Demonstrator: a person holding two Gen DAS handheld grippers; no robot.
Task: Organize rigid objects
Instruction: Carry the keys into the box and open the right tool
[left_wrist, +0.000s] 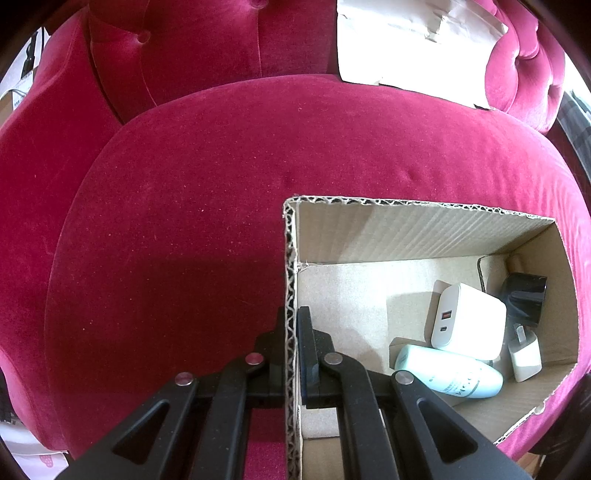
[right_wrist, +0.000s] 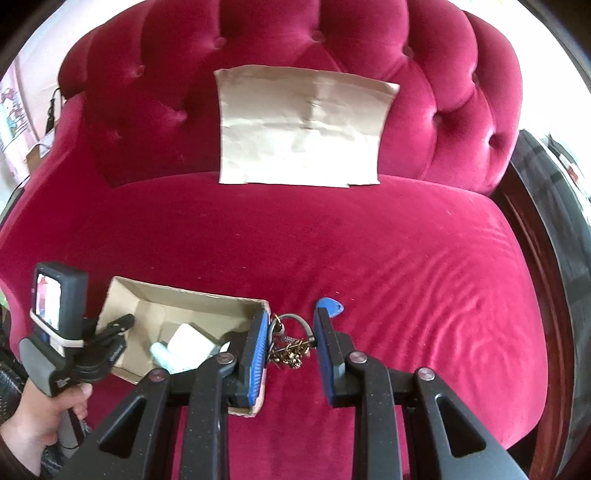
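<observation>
- Closing on the bunch of keys (right_wrist: 291, 345) looks like the step in hand: the right gripper (right_wrist: 290, 343) has its blue-padded fingers (right_wrist: 258, 347) spread wide on either side of the bunch, which lies on the red velvet seat (right_wrist: 406, 277) just right of the cardboard box (right_wrist: 177, 297).
- The keys are a loose tangle with a wire ring and a blue tag (right_wrist: 330, 307) lying at the far side, so the grasp would go best low and centred on the thick brass cluster, not on the ring alone, which could slip or swing.
- The left finger of that gripper sits right at the box's near right corner; squeezing should not pinch the cardboard along with the keys.
- The soft cushion will give, so pressing down a little before closing seems wise.
- The left gripper (left_wrist: 291, 354) is clamped narrowly on the box's left wall (left_wrist: 290, 295), one finger outside and one inside, steadying the box for the drop.
- Inside the box, at the right end, lie a white charger (left_wrist: 467, 319), a pale blue bottle (left_wrist: 448, 371), a smaller white plug (left_wrist: 524, 354) and a black item (left_wrist: 524, 295).
- The person's left hand (right_wrist: 44, 417) grips the left tool's handle low at the near left, the tool angled toward the box.
- A flat cardboard sheet (right_wrist: 303, 125) leans on the backrest, well apart.
</observation>
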